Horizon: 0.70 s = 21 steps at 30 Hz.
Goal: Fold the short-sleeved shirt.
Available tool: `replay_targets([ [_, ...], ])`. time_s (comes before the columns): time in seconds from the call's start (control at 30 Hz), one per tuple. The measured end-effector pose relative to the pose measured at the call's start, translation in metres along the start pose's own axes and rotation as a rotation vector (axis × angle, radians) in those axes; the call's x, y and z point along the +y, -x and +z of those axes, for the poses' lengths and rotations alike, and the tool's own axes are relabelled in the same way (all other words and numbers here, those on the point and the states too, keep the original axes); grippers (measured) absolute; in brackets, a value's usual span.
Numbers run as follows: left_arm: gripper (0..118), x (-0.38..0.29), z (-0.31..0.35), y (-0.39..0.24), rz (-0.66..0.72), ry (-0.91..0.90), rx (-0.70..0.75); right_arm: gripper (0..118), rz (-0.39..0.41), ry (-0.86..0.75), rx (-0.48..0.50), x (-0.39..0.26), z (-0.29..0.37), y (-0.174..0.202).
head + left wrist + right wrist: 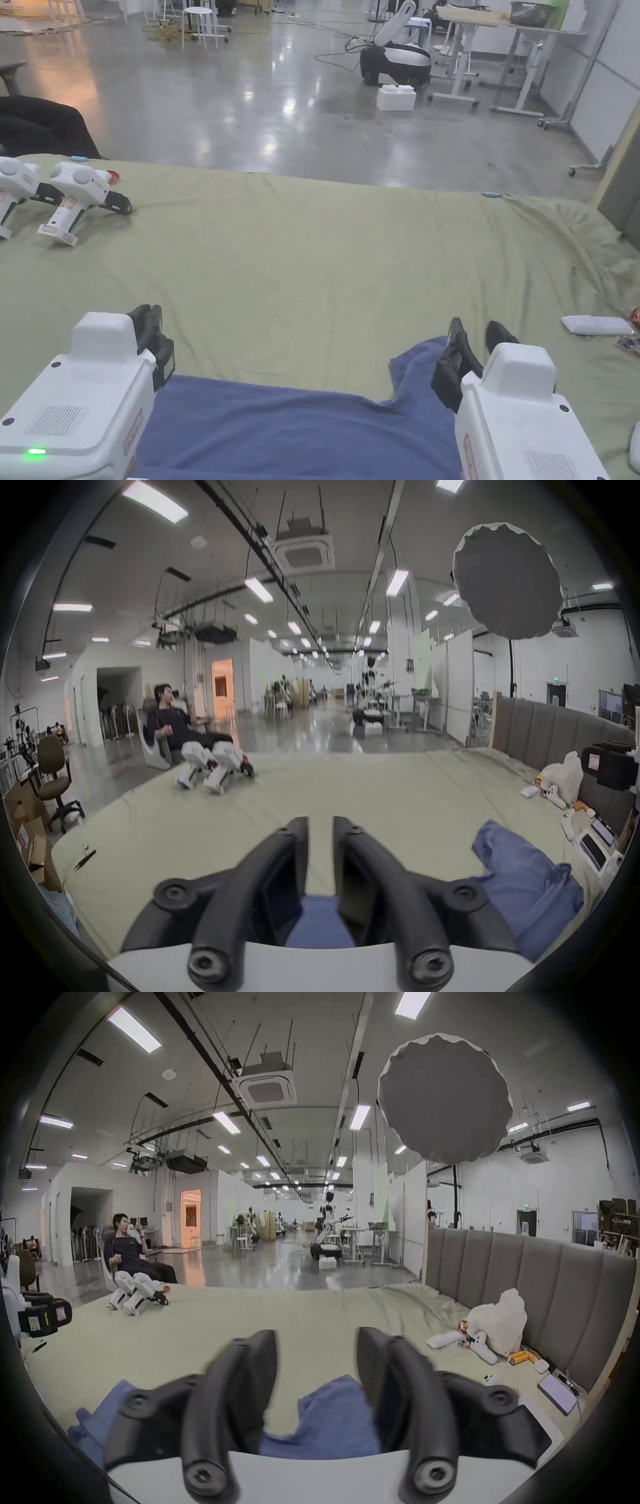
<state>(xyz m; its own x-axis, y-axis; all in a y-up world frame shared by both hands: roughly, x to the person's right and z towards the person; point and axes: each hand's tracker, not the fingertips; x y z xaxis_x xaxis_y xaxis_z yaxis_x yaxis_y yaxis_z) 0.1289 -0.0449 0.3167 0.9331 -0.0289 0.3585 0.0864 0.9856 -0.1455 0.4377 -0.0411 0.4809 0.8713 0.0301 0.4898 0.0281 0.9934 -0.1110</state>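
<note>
A blue short-sleeved shirt (300, 431) lies flat at the near edge of the olive-green bed sheet (325, 262). One sleeve (419, 362) sticks up toward the right. My left gripper (148, 315) sits at the shirt's left edge. In the left gripper view (321, 826) its jaws stand a narrow gap apart, with blue cloth (318, 920) low between them and bare sheet showing at the tips. My right gripper (478, 334) is at the sleeve. In the right gripper view (317, 1338) its jaws are wider apart and blurred, with the shirt (332, 1418) under and between them.
Two spare white grippers (69, 200) lie at the bed's far left, with a seated person (173, 722) behind them. A white remote (597, 325), a white bag (498, 1321) and small devices (557, 1394) crowd the right side by the grey headboard (519, 1286).
</note>
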Motion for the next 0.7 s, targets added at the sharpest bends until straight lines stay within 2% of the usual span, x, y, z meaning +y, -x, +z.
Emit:
replay_targets([
  [0.03, 1, 0.001, 0.002, 0.000, -0.003, -0.021, 0.007, 0, 0.005, -0.013, -0.003, 0.000, 0.000, 0.003],
  [0.17, 0, -0.001, 0.006, 0.001, -0.052, -0.034, 0.006, 0, 0.025, -0.024, -0.003, -0.001, 0.000, 0.009],
  [0.3, 0, -0.006, 0.005, 0.009, -0.038, -0.012, -0.006, 0, 0.033, -0.020, 0.001, -0.005, -0.004, 0.012],
  [0.47, 0, -0.033, -0.030, 0.040, 0.033, 0.204, -0.024, 0, 0.031, 0.016, 0.009, -0.014, -0.013, 0.008],
  [0.53, 0, -0.052, -0.060, 0.060, 0.074, 0.299, 0.009, 0, 0.037, 0.048, 0.013, -0.020, -0.018, 0.007],
  [0.7, 0, -0.087, -0.133, 0.105, 0.132, 0.523, -0.021, 0, 0.047, 0.123, 0.022, -0.035, -0.029, 0.002],
])
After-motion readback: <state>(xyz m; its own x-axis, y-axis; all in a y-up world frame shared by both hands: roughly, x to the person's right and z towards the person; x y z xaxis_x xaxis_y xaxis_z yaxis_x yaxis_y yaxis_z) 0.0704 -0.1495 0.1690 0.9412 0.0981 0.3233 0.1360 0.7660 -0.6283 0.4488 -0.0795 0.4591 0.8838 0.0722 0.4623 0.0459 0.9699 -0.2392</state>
